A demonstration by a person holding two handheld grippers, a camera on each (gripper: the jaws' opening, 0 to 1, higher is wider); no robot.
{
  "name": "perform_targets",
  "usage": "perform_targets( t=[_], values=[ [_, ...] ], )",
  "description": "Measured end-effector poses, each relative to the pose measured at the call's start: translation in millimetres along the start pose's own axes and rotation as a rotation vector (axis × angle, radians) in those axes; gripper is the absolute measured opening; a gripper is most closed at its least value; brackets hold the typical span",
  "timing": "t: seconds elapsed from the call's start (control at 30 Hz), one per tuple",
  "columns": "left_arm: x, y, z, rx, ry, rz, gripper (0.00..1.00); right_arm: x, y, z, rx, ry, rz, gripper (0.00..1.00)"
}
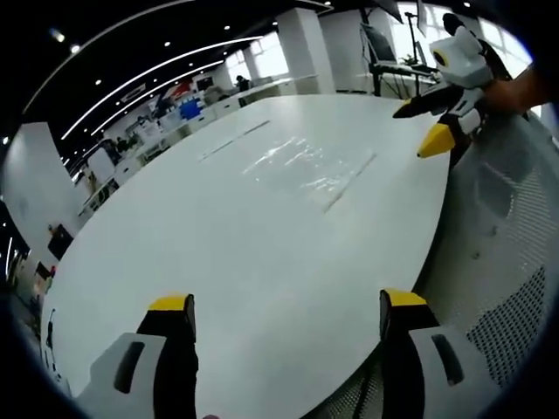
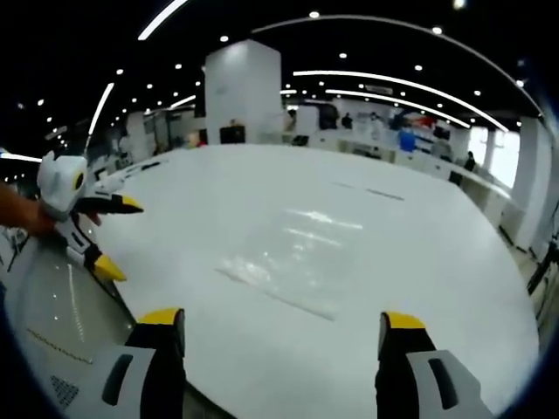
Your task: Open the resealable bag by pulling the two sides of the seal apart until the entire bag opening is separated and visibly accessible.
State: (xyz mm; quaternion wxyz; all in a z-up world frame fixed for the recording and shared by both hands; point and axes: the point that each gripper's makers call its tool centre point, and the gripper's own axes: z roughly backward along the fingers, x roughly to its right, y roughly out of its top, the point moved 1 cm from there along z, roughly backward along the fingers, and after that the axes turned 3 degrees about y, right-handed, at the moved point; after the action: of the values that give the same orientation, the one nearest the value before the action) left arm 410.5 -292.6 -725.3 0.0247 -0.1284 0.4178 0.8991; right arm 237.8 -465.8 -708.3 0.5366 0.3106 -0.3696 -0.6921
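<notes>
Resealable bag (image 2: 288,253), clear and flat on white counter (image 2: 419,262), ahead of both claws, touched by neither. Seal strip as long axis, running crosswise along the edge nearer right claw (image 2: 281,325), so closer to right than to left claw (image 1: 288,307). Both claws spread wide, holding nothing, hovering at counter's edge.

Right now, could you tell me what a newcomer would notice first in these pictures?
A clear resealable bag lies flat mid-table, nearly invisible on the big white table. Both grippers hover open at the table's edge: the right gripper and the left gripper show their yellow-tipped jaws spread.
</notes>
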Motion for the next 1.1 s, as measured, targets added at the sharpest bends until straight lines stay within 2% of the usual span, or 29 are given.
perform_targets(
  t=[0.13, 0.57, 1.1],
  values=[
    [-0.2, -3.4, -2.1, -0.019, -0.003, -0.001, 0.85, 0.3, -2.3, -1.3, -0.016, 0.002, 0.002, 0.91],
    [-0.8, -4.1, -2.0, -0.028, 0.002, -0.014, 0.85, -0.5, -5.9, -1.6, -0.039, 0.009, 0.003, 0.9],
    [-0.1, -1.7, -1.5, -0.014, -0.006, -0.018, 0.85, -0.9, -8.2, -1.5, -0.056, 0.004, 0.014, 0.89]
  ],
)
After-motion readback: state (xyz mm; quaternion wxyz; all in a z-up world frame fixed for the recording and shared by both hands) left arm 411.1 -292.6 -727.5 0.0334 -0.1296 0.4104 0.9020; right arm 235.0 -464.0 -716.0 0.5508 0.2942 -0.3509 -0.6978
